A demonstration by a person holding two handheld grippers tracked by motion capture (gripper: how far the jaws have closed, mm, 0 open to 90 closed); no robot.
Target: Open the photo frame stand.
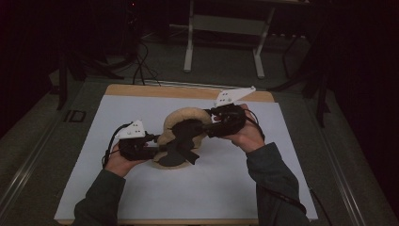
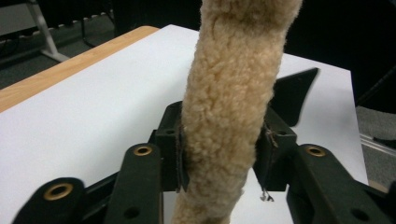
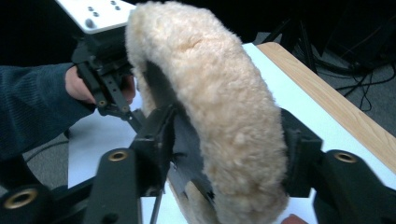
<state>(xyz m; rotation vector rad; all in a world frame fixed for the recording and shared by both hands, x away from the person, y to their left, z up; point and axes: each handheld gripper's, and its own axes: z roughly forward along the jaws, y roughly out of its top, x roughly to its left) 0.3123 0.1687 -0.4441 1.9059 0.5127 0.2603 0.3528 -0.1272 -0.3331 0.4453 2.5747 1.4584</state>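
The left gripper (image 1: 153,147) is clamped on the fluffy tan fleece ring (image 2: 229,107); the right gripper (image 1: 209,121) squeezes its far side (image 3: 219,107); both hands hold it up on edge over the white sheet (image 1: 141,188), palms facing in.

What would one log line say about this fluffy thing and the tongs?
item: fleece ring | left tongs: clamped on ring | right tongs: clamped on ring | ring: held above white sheet
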